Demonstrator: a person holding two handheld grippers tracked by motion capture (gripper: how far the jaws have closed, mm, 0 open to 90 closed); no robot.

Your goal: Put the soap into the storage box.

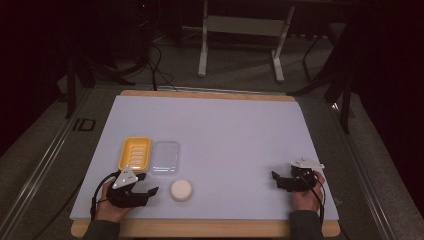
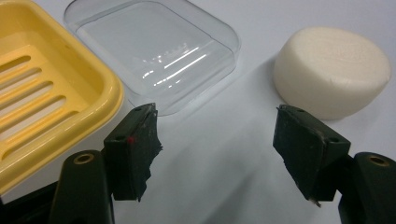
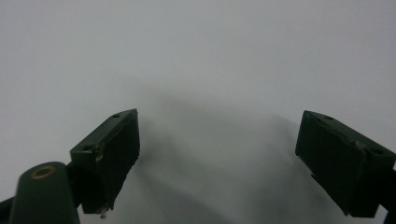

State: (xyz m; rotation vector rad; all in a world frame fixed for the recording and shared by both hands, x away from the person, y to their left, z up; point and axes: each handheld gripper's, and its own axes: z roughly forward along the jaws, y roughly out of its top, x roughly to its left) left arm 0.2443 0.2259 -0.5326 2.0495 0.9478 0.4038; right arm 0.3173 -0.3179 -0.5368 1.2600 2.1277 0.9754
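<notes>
We judge the round soap bar (image 2: 332, 70) firm but slippery, so our left gripper (image 2: 217, 140), jaws released and empty, should pinch its flat sides.

Glossy yellow plastic dish (image 2: 42, 88); clear glossy lid (image 2: 154, 51); matt soap (image 2: 332, 67).

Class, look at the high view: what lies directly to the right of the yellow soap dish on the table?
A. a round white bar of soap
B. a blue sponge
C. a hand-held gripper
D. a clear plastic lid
D: the clear plastic lid lies flat right beside the yellow soap dish, while the round soap sits nearer the person.
</notes>
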